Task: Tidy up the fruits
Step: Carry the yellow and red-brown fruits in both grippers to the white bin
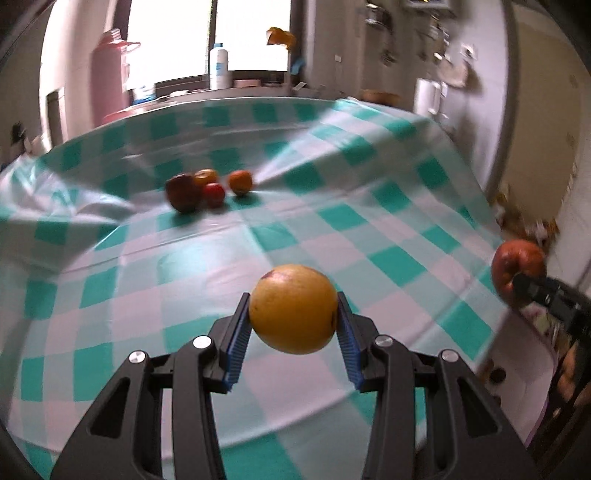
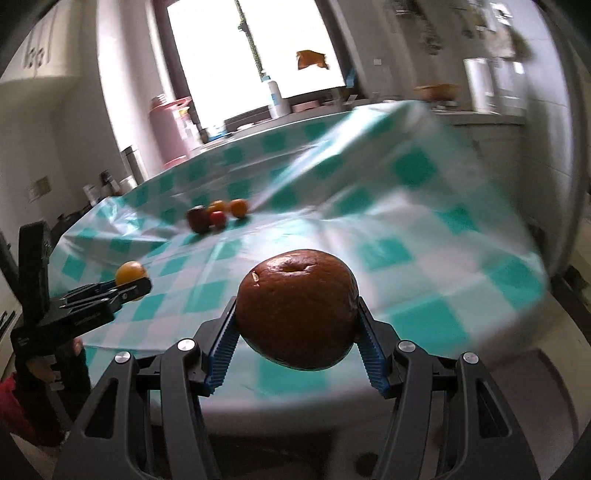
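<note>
Blue-padded fingers of the left gripper pinching a yellow-orange fruit above the near part of the green-and-white checked table; fingers of the right gripper clamped on a larger brown-red fruit over the table's near edge, to the right of the first. Farther off, left of centre, four small fruits clustered on the cloth: a dark red one, a small red one, two orange ones behind. Beyond the far edge, a white bottle against a bright window.

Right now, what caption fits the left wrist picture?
Left gripper carrying a yellow orange toward four fruits on the checked tablecloth.
</note>
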A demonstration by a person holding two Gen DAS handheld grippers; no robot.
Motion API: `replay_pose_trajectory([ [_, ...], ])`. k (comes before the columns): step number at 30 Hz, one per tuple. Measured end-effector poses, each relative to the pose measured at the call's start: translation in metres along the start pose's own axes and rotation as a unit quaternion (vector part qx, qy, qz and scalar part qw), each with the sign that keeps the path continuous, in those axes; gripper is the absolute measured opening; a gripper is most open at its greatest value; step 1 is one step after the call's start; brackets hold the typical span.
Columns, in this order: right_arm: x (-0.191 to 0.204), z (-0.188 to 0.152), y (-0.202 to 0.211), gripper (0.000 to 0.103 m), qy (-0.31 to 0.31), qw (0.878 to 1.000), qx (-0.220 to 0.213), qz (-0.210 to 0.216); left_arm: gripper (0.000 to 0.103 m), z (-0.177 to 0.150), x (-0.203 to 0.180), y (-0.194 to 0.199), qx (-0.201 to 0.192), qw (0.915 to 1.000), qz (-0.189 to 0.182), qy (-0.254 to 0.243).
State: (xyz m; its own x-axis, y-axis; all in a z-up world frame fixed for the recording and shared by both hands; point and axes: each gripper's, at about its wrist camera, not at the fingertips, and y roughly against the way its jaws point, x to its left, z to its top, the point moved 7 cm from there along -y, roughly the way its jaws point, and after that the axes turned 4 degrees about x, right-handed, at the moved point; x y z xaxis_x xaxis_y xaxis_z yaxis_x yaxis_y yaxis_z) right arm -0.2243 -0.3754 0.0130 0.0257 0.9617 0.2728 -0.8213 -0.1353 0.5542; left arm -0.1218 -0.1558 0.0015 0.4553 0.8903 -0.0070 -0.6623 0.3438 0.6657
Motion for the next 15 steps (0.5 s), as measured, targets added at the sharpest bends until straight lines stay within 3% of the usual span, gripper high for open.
replay_pose_trajectory([
  [7, -0.078, -0.026, 0.037, 0.059, -0.061, 0.996, -0.007, -0.067, 0.044, -0.002, -0.064, -0.003, 0.017, 0.9963, -0.027, -0.080],
  [15, -0.143, -0.063, 0.043, 0.059, -0.119, 0.985, 0.022, -0.127, 0.044, -0.015, -0.149, -0.007, 0.034, 0.9811, -0.065, -0.179],
])
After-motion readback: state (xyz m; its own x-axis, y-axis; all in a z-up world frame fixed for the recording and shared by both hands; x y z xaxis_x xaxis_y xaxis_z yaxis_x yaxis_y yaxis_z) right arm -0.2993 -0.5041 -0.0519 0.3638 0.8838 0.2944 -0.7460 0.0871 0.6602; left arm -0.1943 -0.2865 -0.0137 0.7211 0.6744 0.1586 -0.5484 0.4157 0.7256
